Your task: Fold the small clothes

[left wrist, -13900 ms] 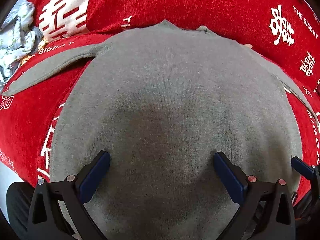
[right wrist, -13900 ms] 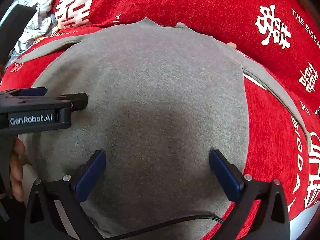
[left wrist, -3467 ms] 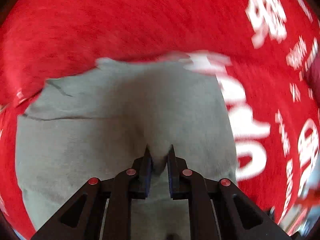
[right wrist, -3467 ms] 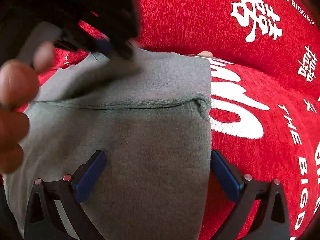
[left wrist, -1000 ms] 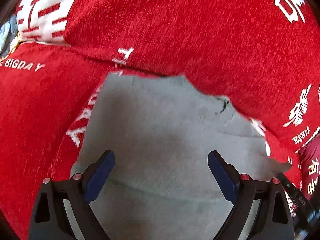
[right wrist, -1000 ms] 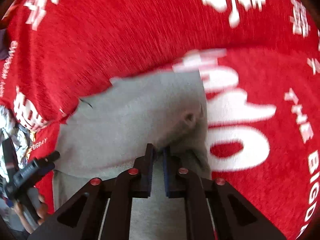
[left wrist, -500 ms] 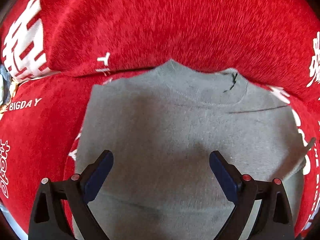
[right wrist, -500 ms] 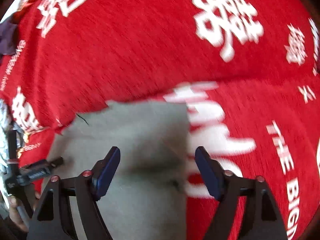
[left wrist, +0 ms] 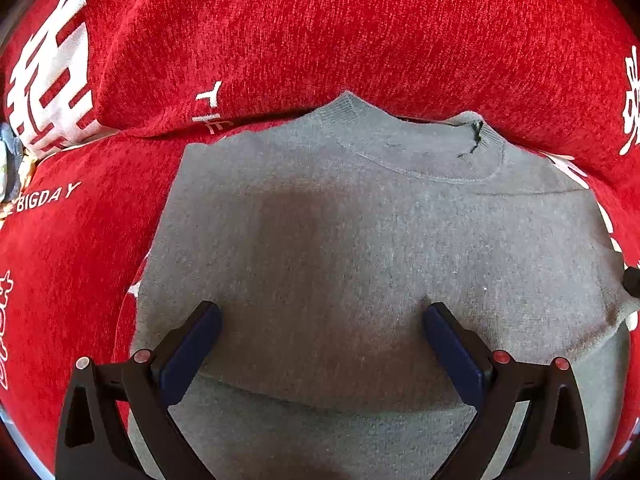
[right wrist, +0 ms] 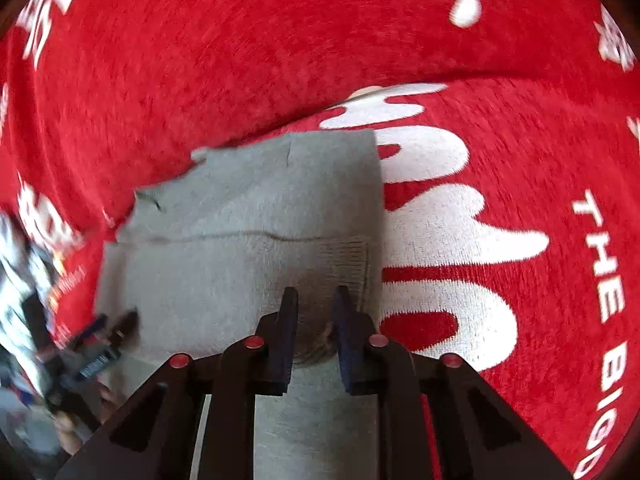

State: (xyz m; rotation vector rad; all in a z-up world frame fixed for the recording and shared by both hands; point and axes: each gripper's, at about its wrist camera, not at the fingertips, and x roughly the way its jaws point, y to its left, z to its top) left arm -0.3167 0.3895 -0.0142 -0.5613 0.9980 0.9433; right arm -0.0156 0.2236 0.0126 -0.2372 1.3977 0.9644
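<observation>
A grey sweater (left wrist: 360,240) lies flat on the red sofa cover (left wrist: 80,260), sleeves folded in, collar against the back cushion. My left gripper (left wrist: 320,312) hovers over the sweater's lower middle. Its jaws are opening wide and nothing is pinched between them. In the right wrist view the sweater (right wrist: 240,272) shows a folded sleeve with its ribbed cuff (right wrist: 348,260) near the right edge. My right gripper (right wrist: 316,296) sits just below that cuff. Its jaws are closing, and a small ridge of grey cloth is bunched between the pads. The left gripper (right wrist: 96,344) appears blurred at the sweater's left edge.
The red back cushion (left wrist: 320,32) with white lettering rises right behind the collar. A pile of pale clothes (right wrist: 16,264) lies at the far left of the seat. Big white letters (right wrist: 440,220) mark the seat to the right of the sweater.
The right gripper let go of its pinch, opened, moved toward the sweater's right edge and is narrowing again on cloth. The left gripper rolled and sank closer, so the sweater looks squared up.
</observation>
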